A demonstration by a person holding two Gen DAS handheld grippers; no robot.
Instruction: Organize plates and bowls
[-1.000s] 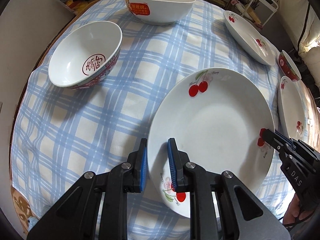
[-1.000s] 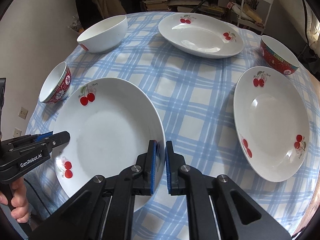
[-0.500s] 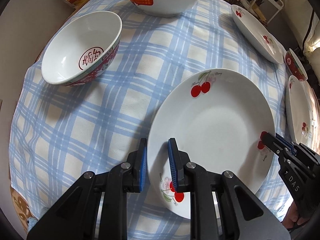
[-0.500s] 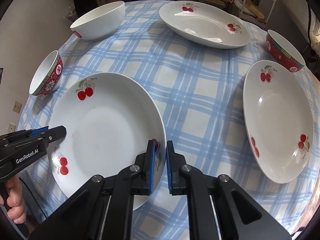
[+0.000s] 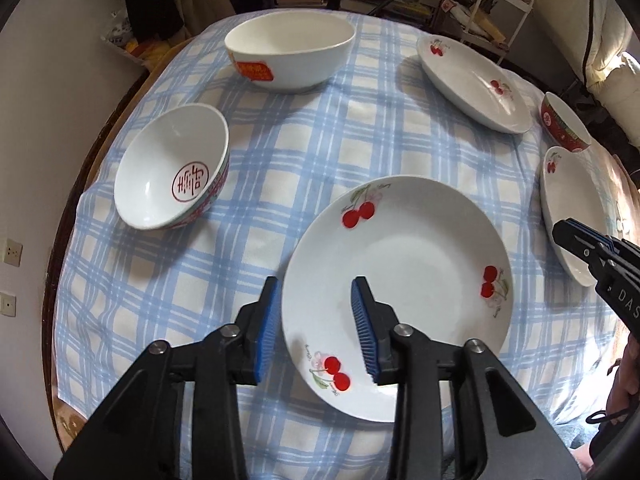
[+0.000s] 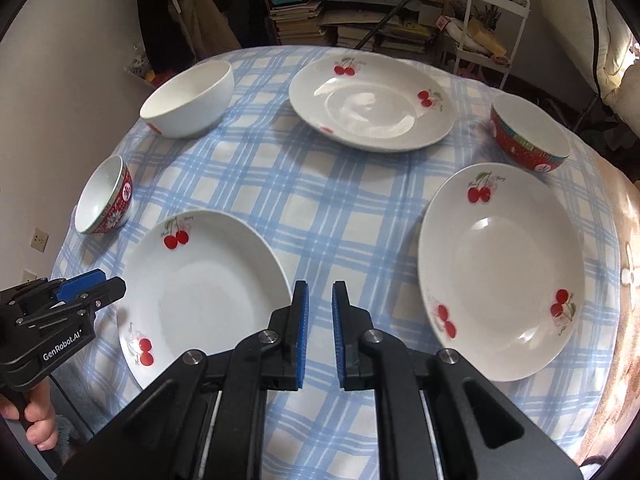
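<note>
A white cherry plate lies flat on the blue checked tablecloth; it also shows in the right wrist view. My left gripper is open, its jaws astride the plate's near left rim without touching. My right gripper is open and empty, just right of that plate's rim. A second cherry plate lies at the right, a third at the back. A red-patterned bowl, a white bowl and a red bowl stand around.
The round table's wooden edge shows at the left. Bookshelves and a white rack stand behind the table. A hand holds the left gripper's handle.
Both grippers have let go of the near cherry plate and opened. The plate now lies flat on the cloth, and both grippers have pulled back and up.
</note>
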